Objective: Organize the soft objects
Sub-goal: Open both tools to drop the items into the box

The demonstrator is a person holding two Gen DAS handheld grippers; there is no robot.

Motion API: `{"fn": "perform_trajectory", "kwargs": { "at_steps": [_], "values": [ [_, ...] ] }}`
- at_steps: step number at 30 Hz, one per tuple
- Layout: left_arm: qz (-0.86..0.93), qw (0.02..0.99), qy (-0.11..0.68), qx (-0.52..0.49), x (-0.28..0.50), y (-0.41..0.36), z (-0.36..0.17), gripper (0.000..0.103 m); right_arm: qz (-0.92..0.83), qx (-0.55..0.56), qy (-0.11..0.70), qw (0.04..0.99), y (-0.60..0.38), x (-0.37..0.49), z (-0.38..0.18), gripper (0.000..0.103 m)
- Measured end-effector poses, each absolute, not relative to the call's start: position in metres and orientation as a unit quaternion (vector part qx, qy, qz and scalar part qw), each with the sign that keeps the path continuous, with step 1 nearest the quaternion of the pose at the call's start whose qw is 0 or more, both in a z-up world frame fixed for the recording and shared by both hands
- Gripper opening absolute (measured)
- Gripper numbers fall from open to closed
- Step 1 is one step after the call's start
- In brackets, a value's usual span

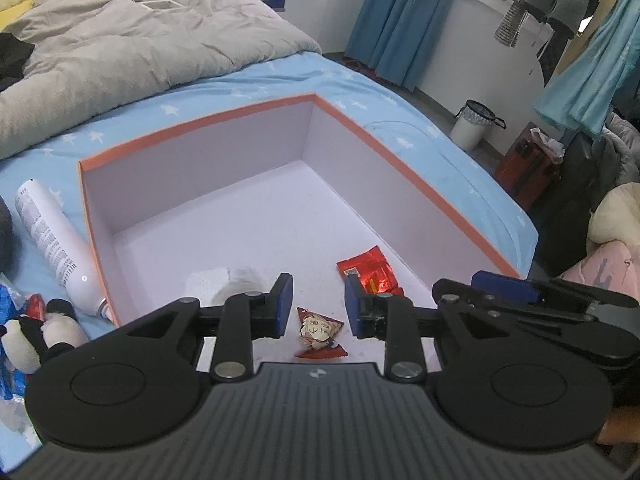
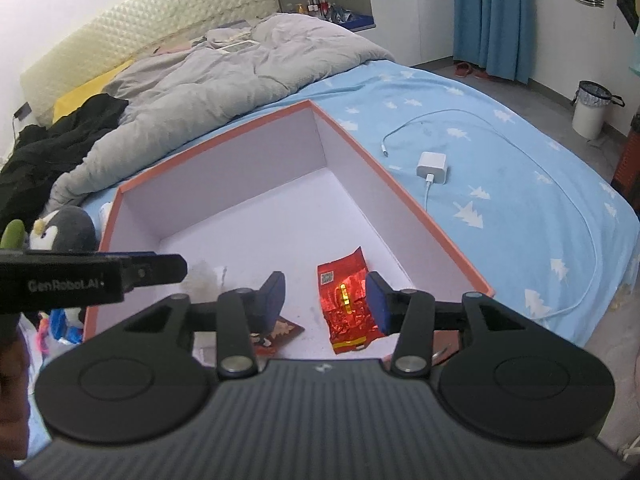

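Observation:
An open orange-rimmed box (image 1: 192, 126) (image 2: 224, 142) with a white inside lies on the blue bed. In it lie a red foil packet (image 1: 370, 270) (image 2: 346, 304), a small cartoon snack packet (image 1: 320, 334) (image 2: 280, 330) and a crumpled white tissue (image 1: 212, 280) (image 2: 202, 276). My left gripper (image 1: 316, 306) is open and empty above the snack packet. My right gripper (image 2: 326, 300) is open and empty over the red foil packet. A panda plush (image 1: 36, 332) lies left of the box. A grey penguin plush (image 2: 64, 230) sits by the box's left wall.
A white spray can (image 1: 52, 240) lies against the box's left wall. A white charger (image 2: 433, 168) with its cable lies on the blue sheet (image 2: 520, 184) to the right. A grey duvet (image 1: 132, 52) covers the far bed. A white bin (image 1: 472, 122) stands on the floor.

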State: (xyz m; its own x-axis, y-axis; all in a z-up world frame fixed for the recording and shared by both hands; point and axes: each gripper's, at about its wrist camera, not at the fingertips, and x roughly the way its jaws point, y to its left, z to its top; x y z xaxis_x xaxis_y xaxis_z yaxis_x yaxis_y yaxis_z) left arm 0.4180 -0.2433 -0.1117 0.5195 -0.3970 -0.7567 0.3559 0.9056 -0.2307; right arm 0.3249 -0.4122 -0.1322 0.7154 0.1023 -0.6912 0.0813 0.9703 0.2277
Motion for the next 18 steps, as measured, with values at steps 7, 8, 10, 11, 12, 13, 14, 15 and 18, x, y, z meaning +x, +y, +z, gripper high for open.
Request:
{"fn": "perform_trajectory", "kwargs": {
  "at_steps": [7,8,10,11,12,13,14,15,18],
  "values": [
    [-0.215,0.882,0.418,-0.026,0.386,-0.233,-0.086,0.033,0.010,0.123,0.357,0.926,-0.406,0.303,-0.114,0.047],
    [-0.214,0.884,0.415,-0.028,0.380,-0.230,-0.082,0.033,0.011,0.123,0.353,0.927,-0.405,0.299,-0.110,0.047],
    [-0.213,0.887,0.409,-0.030,0.367,-0.226,-0.074,0.033,0.013,0.122,0.347,0.930,-0.402,0.290,-0.105,0.047],
    [-0.211,0.889,0.406,-0.031,0.361,-0.223,-0.071,0.033,0.015,0.122,0.344,0.931,-0.400,0.285,-0.102,0.047],
    [-0.210,0.890,0.402,-0.032,0.354,-0.220,-0.067,0.033,0.017,0.121,0.340,0.932,-0.397,0.279,-0.098,0.047],
    [-0.209,0.892,0.399,-0.034,0.346,-0.216,-0.063,0.033,0.018,0.120,0.337,0.934,-0.395,0.274,-0.095,0.047],
    [-0.208,0.894,0.395,-0.036,0.337,-0.212,-0.059,0.033,0.020,0.119,0.334,0.935,-0.393,0.269,-0.092,0.047],
    [-0.207,0.896,0.392,-0.038,0.330,-0.209,-0.056,0.033,0.021,0.117,0.331,0.936,-0.391,0.263,-0.089,0.047],
    [-0.205,0.899,0.384,-0.043,0.307,-0.198,-0.047,0.033,0.025,0.115,0.323,0.939,-0.384,0.246,-0.081,0.047]
  ]
}}
